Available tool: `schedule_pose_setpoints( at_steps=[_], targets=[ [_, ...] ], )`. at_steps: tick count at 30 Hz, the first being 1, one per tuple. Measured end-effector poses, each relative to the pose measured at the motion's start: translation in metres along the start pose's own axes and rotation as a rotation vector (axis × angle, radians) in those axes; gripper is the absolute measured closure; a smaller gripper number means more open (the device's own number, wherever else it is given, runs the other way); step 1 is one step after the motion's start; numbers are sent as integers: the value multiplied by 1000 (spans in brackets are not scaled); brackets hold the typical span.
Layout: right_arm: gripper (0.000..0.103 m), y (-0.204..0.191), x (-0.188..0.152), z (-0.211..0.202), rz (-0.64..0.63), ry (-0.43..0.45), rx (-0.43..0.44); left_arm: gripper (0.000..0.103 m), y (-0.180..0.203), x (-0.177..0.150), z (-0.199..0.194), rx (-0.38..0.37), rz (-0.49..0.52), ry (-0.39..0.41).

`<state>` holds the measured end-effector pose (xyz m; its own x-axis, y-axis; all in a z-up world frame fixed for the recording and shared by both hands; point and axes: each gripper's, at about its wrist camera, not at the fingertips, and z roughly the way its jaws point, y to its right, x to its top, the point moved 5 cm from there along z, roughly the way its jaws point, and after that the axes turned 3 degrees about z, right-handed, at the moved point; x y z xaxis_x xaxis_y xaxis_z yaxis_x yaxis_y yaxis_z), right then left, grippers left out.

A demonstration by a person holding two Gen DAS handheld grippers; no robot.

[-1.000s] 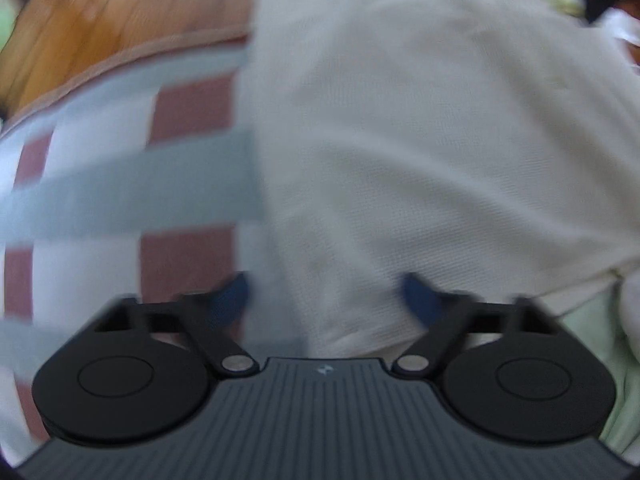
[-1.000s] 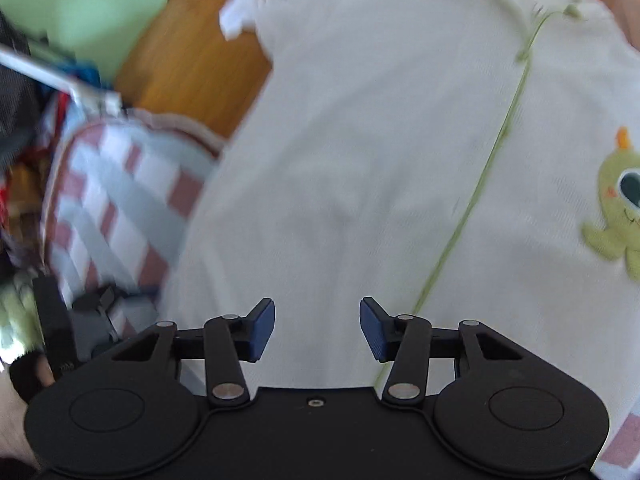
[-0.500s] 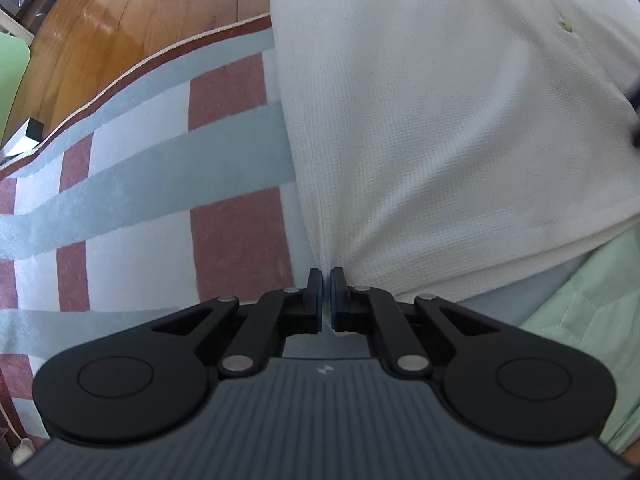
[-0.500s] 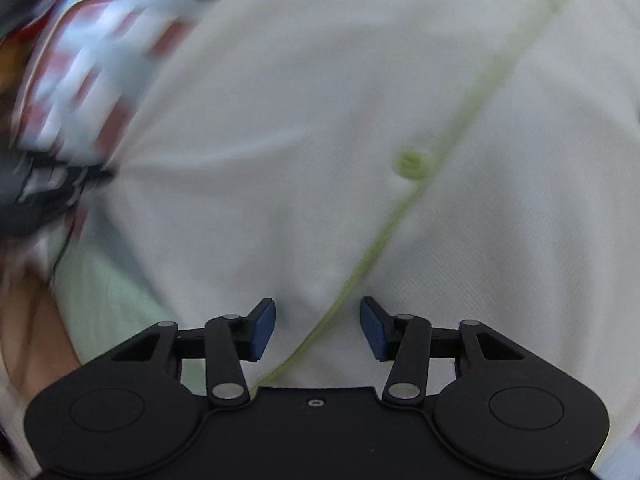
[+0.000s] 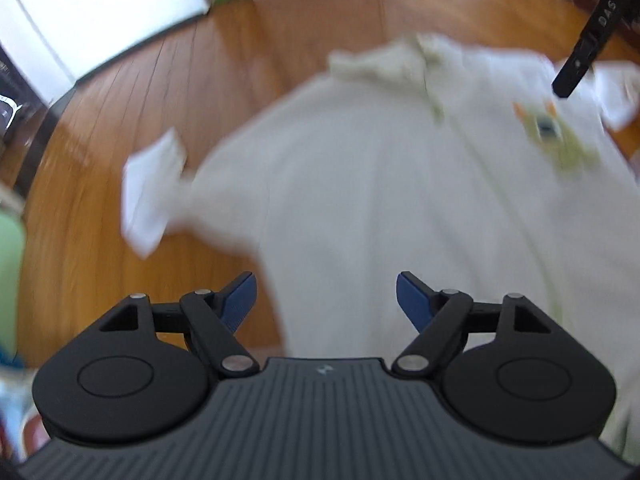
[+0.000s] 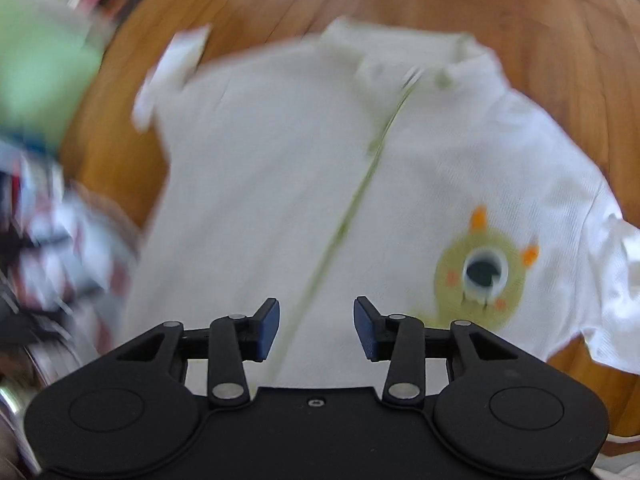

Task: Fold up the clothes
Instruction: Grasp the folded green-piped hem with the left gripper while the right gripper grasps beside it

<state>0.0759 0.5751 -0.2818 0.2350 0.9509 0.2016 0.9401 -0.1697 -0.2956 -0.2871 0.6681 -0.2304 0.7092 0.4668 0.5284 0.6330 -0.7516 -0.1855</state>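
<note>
Left gripper (image 5: 326,300) has just sprung open after pinching the shirt's (image 5: 400,200) hem edge half a second back, nothing between its jaws now; right gripper (image 6: 316,328) jaws have just widened too, empty. Both views pull back: shirt lies spread flat on the wood floor (image 5: 140,120), centre frame, monster print (image 6: 482,272) lower right. Looks smoothed, ready for first fold

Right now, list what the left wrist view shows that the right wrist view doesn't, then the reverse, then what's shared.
Only the left wrist view: the open left gripper, jaws just opened with nothing between them, a bright doorway, a black strap.
Only the right wrist view: the open right gripper, a checked rug.
Both: the white shirt spread on the wooden floor, its green monster patch.
</note>
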Motion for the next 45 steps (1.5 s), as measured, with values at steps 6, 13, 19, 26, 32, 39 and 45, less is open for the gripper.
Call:
schedule_pose_setpoints(
  at_steps=[6,13,19,26,32,39,45],
  targets=[
    [51,58,63,-17,-31,285,-130,26,-6,83,97,-29,-263,109],
    [62,60,137,56,-139,279,-129,26,13,128,165,-79,-331,32],
    [50,65,174,141,-291,144,-219,26,8,156,197,-69,-324,30],
    [92,117,173,131,55,412,-229,26,-1,170,225,-76,-382,7],
    [92,150,157,109,252,661,98,26,-3,178,239,-108,-387,39],
    [75,148,187,146,243,312,196,85,2,203,273,-131,-359,52],
    [55,153,191,132,346,252,310,85,4,205,267,-111,-319,88]
  ],
)
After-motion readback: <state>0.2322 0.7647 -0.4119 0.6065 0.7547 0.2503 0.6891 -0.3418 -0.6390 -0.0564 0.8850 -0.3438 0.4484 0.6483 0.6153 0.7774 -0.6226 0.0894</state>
